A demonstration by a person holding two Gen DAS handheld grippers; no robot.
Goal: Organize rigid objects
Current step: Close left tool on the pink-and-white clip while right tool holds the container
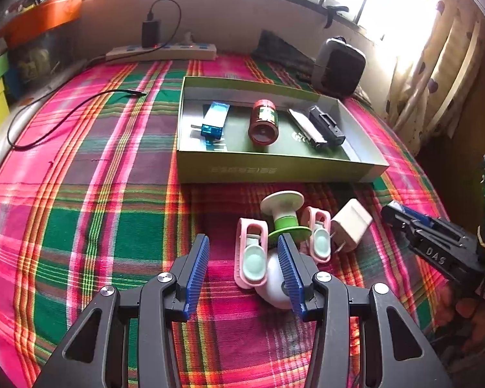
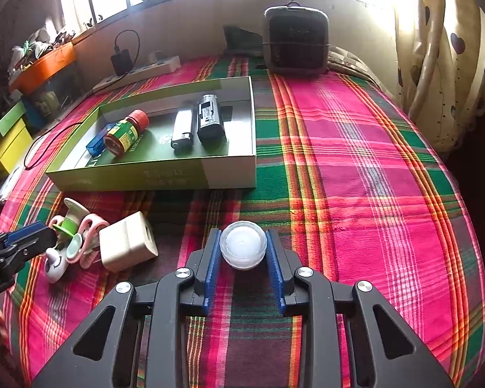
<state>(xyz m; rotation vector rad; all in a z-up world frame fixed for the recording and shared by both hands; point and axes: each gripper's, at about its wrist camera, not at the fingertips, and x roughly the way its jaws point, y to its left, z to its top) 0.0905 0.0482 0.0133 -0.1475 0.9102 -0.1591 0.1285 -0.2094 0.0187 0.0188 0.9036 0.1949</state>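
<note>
My left claw [image 1: 242, 270] is spread wide, pinching nothing, over the pile of pink-and-mint plastic clips [image 1: 252, 258], the green-and-white plastic spool [image 1: 283, 216] and the white rounded toy [image 1: 273, 286], all lying just ahead of its tips; the cream square wall charger [image 1: 352, 224] sits just right of that pile. The shallow olive-green cardboard box [image 2: 165, 177] lies beyond, its long side across my view. My right claw [image 2: 242, 249] is pinching the small round clear plastic jar [image 2: 242, 247], pads on both sides, resting on the plaid cloth [image 2: 355, 194]. The box is up and to the left of the jar, so my right claw is the nearer one for that carry
</note>
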